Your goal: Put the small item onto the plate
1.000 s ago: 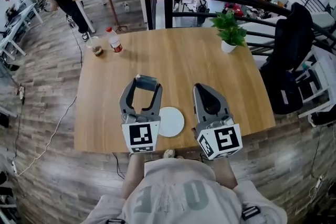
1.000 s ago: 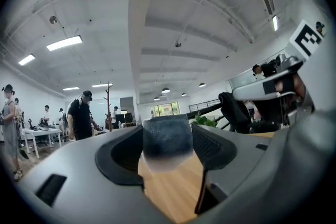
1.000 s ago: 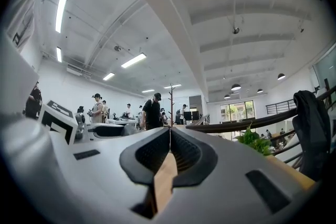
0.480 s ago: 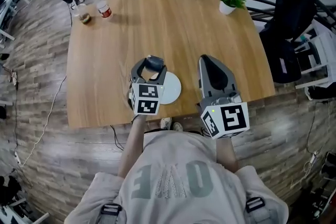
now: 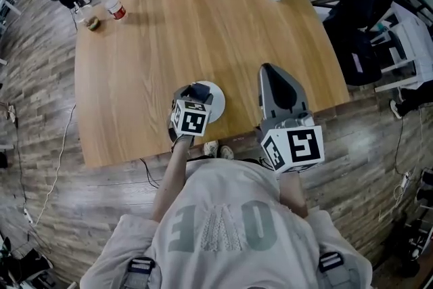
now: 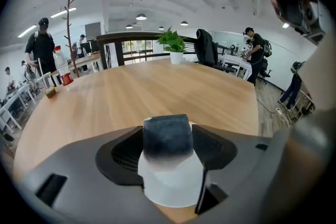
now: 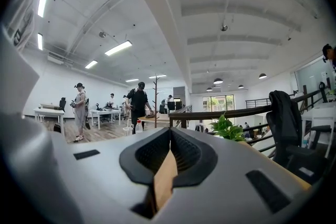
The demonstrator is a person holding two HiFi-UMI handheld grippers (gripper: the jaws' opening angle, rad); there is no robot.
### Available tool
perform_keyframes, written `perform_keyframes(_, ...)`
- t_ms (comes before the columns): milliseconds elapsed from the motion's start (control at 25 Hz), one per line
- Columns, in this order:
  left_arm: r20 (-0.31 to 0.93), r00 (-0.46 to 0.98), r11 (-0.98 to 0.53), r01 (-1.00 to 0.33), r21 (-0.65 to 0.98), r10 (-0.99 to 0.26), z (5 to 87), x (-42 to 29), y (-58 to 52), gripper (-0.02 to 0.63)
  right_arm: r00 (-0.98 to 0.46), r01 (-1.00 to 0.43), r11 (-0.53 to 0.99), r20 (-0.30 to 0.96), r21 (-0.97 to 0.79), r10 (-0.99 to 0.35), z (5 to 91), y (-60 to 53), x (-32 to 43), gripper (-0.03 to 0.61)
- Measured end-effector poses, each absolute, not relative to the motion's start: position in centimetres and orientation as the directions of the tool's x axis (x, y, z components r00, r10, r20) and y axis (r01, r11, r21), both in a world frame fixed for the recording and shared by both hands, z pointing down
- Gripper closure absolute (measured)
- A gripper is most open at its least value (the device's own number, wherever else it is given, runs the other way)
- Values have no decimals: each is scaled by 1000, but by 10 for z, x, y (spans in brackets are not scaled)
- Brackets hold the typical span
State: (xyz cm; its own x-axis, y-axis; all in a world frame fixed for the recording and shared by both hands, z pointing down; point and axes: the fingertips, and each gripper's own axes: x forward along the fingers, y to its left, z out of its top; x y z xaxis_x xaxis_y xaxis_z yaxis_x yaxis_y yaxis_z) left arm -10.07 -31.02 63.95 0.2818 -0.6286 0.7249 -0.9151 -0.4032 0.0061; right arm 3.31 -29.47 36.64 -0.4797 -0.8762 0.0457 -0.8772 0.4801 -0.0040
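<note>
The left gripper (image 5: 196, 89) is closed on the small dark item (image 6: 167, 136) right over the white plate (image 5: 216, 99) at the near edge of the tabletop (image 5: 203, 24), so the placing step seems nearly finished and next needs only lowering and opening, while the right gripper (image 7: 167, 150) hangs closed, holding nothing.

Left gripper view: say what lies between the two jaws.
The small dark item, gripped by the left claw directly over the white plate; the left gripper view shows it plainly.
</note>
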Motion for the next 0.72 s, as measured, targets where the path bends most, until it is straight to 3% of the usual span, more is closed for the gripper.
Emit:
perform_keyframes(440,792,262,-435,-901,-4,-551,671,-93,-308,321,-456,-889,457,81,-9,-886,372,-289,38,560)
perform_keyframes(720,783,262,-452,-892,-27,-564,673,-91,-304,322,-455,-890,457,78,-5,-887,370,-289,38,560)
